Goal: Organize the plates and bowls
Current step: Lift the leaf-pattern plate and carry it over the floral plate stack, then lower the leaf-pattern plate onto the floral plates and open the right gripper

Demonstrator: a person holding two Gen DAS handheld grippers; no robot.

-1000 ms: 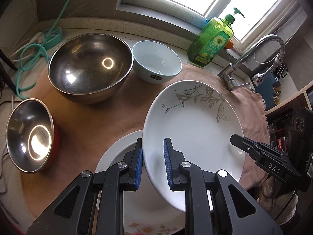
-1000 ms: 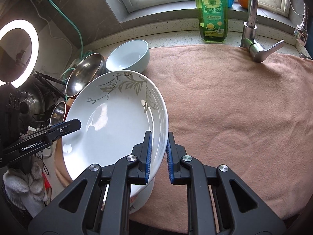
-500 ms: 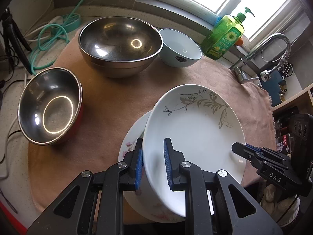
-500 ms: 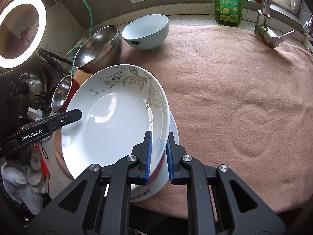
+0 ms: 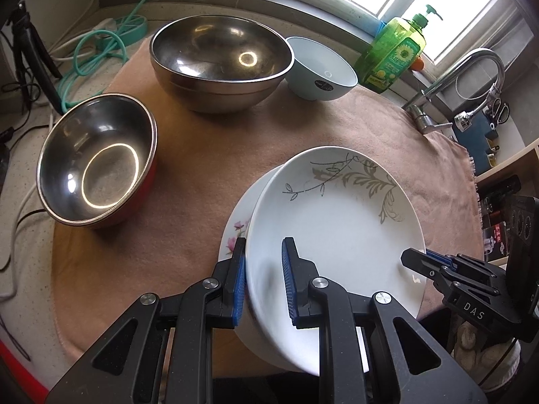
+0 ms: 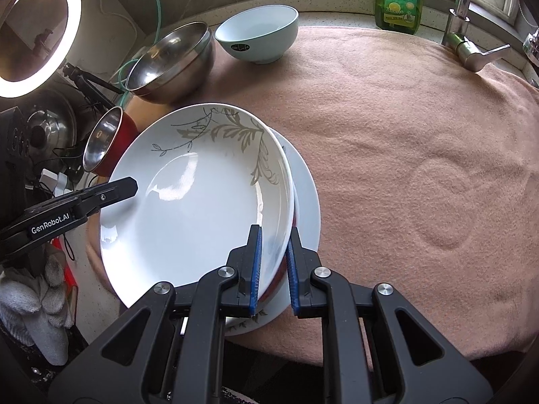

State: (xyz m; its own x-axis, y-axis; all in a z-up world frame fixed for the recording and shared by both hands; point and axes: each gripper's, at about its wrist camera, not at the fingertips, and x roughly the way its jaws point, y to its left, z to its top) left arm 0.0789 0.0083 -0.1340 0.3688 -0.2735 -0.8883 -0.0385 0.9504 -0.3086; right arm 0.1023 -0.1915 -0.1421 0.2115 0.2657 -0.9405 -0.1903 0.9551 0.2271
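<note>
Leaf-pattern plate (image 5: 337, 232) hangs just above the flower-pattern plate (image 5: 235, 232) on the pink towel (image 6: 404, 134). Glazed ceramic: stiff, slick, chips easily, so I take it by the rim. My left tongs (image 5: 262, 282) and right tongs (image 6: 273, 266) are both clamped on opposite rims. Left view shows the red-sided steel bowl (image 5: 97, 158) whole; right view adds the ring light (image 6: 40, 30).

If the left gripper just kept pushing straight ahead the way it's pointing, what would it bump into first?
Nothing new at first: the left gripper is already clamped on the rim of the leaf-patterned plate. Pushing on would probably press that plate onto the flowered plate just beneath it, on the pink towel. The gap between the plates is hard to judge.
</note>
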